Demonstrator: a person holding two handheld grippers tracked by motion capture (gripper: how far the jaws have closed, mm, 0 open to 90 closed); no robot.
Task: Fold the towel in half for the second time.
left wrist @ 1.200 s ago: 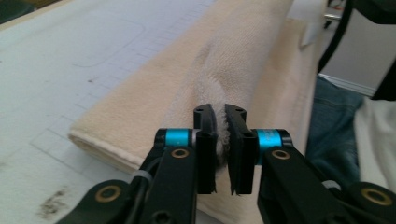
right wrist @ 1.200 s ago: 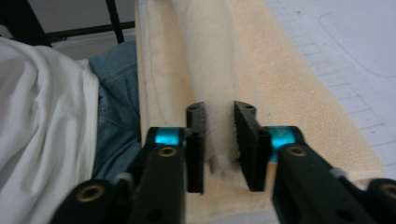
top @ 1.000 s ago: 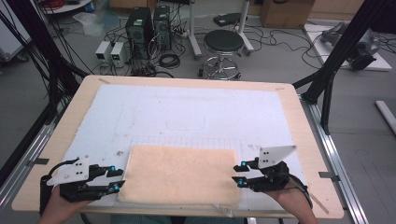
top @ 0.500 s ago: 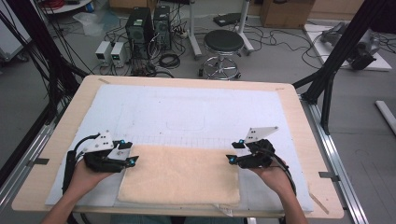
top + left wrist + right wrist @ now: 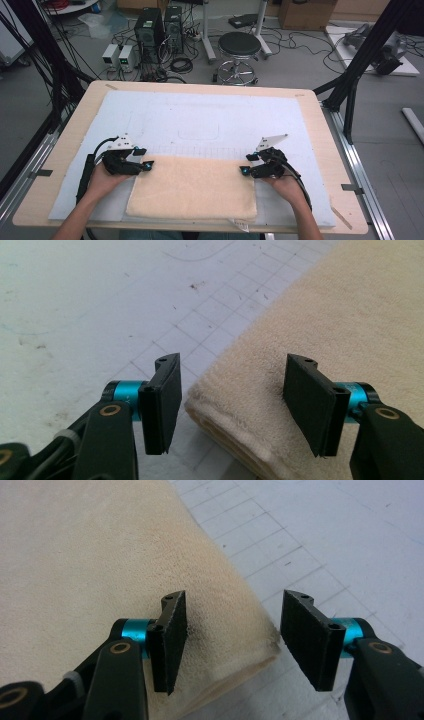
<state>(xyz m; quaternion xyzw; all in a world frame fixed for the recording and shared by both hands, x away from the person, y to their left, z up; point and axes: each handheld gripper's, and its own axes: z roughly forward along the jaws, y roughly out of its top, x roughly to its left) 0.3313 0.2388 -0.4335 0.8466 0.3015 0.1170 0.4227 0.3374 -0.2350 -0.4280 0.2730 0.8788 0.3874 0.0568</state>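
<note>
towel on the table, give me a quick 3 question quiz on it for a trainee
1. True or false: the left gripper is clamped shut on the towel.
2. Which part of the towel sits between the right gripper jaws? A) a far corner B) the middle C) the near edge
3. Fill in: the towel lies on a white ____ marked with grid lines.

Key: 1 false, its jaws stand open astride a far corner, having just been opening. 2 A. 3 mat.
</note>
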